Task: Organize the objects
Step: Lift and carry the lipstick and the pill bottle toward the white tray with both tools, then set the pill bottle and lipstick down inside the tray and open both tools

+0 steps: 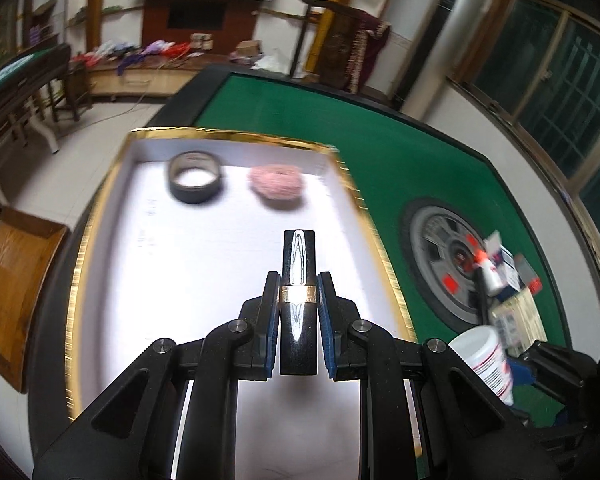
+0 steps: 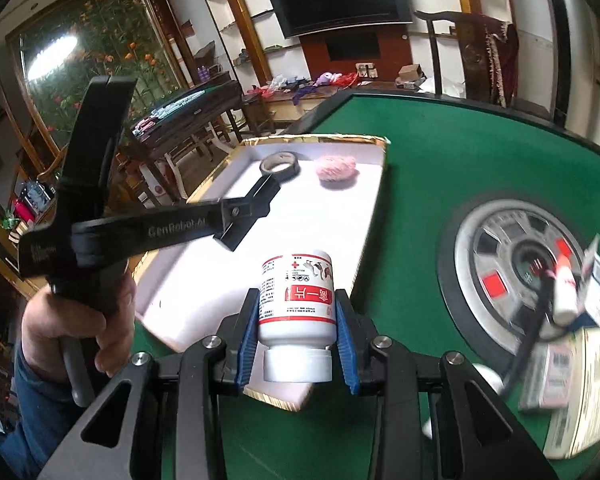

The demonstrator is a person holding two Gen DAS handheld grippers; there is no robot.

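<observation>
My left gripper (image 1: pixel 299 294) is shut on a glossy black lipstick tube (image 1: pixel 298 264) with a gold band, held above the white, gold-rimmed tray (image 1: pixel 100 200). In the tray's far end lie a black tape roll (image 1: pixel 195 176) and a pink fuzzy scrunchie (image 1: pixel 275 181). My right gripper (image 2: pixel 297 308) is shut on a white medicine bottle (image 2: pixel 298 292) with a red label, cap toward the camera, over the tray's near right edge (image 2: pixel 366 240). The right wrist view also shows the left gripper (image 2: pixel 266 190) over the tray, the tape roll (image 2: pixel 280 165) and the scrunchie (image 2: pixel 337 168).
The tray sits on a green felt table (image 1: pixel 380 152) with a round grey centre panel (image 2: pixel 500 276). At the table's right lies a pile of small boxes, a glue bottle and a cable (image 2: pixel 572 312). A wooden tray (image 1: pixel 12 288) stands off the table's left side. A hand (image 2: pixel 100 320) holds the left gripper's handle.
</observation>
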